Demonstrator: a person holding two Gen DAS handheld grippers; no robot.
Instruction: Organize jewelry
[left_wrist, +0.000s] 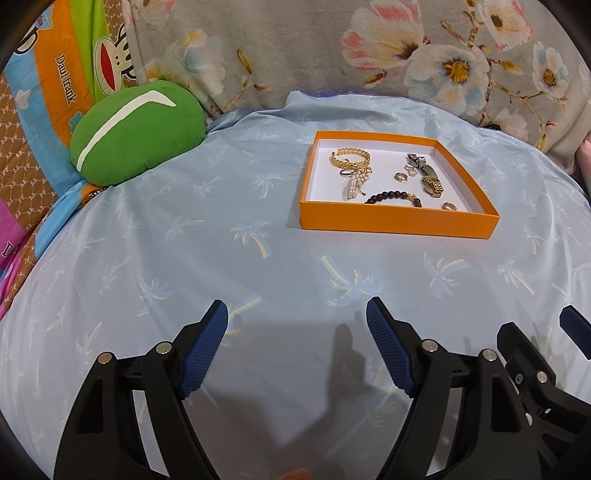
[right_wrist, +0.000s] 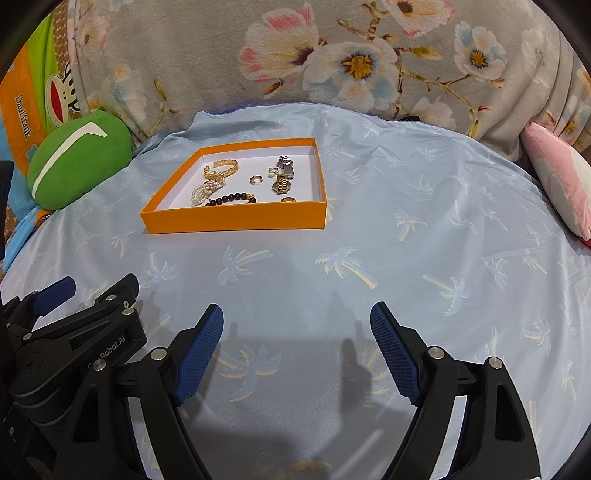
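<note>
An orange tray (left_wrist: 397, 221) (right_wrist: 236, 223) with a white floor lies on the pale blue sheet ahead of both grippers. In it are a gold chain bracelet (left_wrist: 350, 156) (right_wrist: 224, 165), a pearl piece (left_wrist: 355, 184) (right_wrist: 201, 192), a black bead bracelet (left_wrist: 393, 195) (right_wrist: 231, 198), a gold watch (left_wrist: 432, 184) (right_wrist: 281, 183), a silver watch (left_wrist: 419, 162) (right_wrist: 287, 165) and small rings (left_wrist: 400, 177) (right_wrist: 254, 179). My left gripper (left_wrist: 297, 314) is open and empty, well short of the tray. My right gripper (right_wrist: 297, 314) is open and empty too, beside the left one.
A green round cushion (left_wrist: 138, 133) (right_wrist: 79, 158) sits at the back left by a cartoon-print cloth (left_wrist: 62, 81). A floral blanket (left_wrist: 369, 55) (right_wrist: 332, 55) runs along the back. A pink pillow (right_wrist: 561, 181) lies at the right. The sheet (left_wrist: 221, 240) carries a palm print.
</note>
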